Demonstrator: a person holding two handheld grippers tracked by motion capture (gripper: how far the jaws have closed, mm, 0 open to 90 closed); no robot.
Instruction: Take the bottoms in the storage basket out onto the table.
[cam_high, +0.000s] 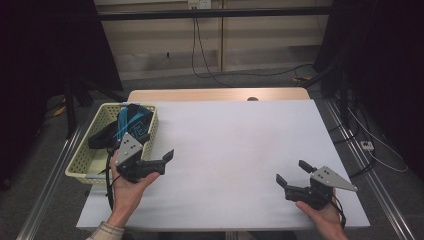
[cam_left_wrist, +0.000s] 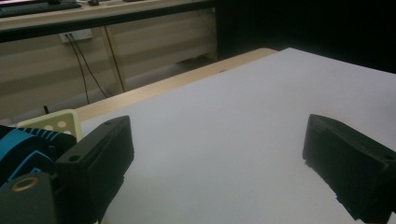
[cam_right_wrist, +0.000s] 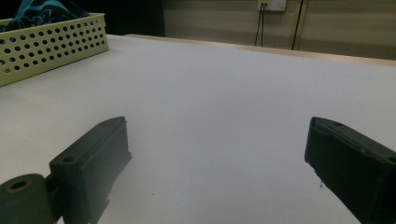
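On the white worktop, a pale yellow basket with holes in its walls stands along the left edge, reaching from near the far left corner down toward the near side. Inside it lies a dark cloth with bright blue stripes, bunched at the far end of the basket, with a black part trailing toward the basket's middle.

The left gripper is held in the person's left hand, just beside the basket's right wall near its near end. Its jaws stand wide apart and hold nothing; they point out over the bare worktop, away from the basket. In the left gripper view the blue-striped cloth and a corner of the basket show behind the left jaw.

The right gripper sits in the person's right hand near the near right corner of the worktop, well apart from the basket. Its jaws are also spread wide and empty, pointing toward the left and far side. In the right gripper view the basket stands far off with the cloth rising above its rim.
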